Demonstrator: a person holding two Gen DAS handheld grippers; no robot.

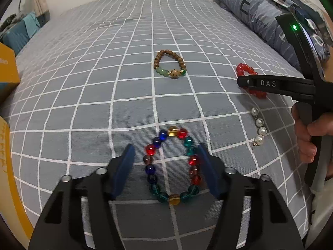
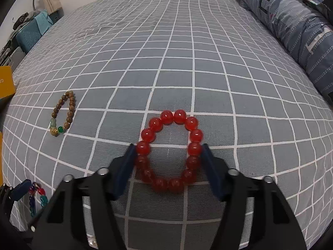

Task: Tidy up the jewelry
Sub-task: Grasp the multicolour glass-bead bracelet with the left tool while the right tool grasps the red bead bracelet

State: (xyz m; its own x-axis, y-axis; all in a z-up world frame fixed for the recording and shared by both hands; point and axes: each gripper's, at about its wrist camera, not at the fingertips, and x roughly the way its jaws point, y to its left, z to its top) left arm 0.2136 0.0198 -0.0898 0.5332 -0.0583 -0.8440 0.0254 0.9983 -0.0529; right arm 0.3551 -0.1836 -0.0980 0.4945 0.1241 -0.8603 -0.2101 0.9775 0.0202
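Note:
A multicoloured glass bead bracelet (image 1: pixel 172 167) lies flat on the checked bed cover, between the blue pads of my open left gripper (image 1: pixel 166 152). A red bead bracelet (image 2: pixel 169 151) lies flat between the pads of my open right gripper (image 2: pixel 169 150); its left and right beads touch or nearly touch the pads. In the left wrist view the right gripper (image 1: pixel 241 82) covers part of the red bracelet (image 1: pixel 244 69). A brown wooden bracelet with green beads (image 1: pixel 169 65) lies farther back, also in the right wrist view (image 2: pixel 63 113). A pearl strand (image 1: pixel 258 128) lies at the right.
The grey checked bed cover (image 1: pixel 104 83) spans both views. A folded blue patterned quilt (image 2: pixel 291 25) lies at the far right. A yellow box (image 1: pixel 7 68) stands at the left edge. The left gripper and multicoloured bracelet (image 2: pixel 36 195) show at the lower left of the right wrist view.

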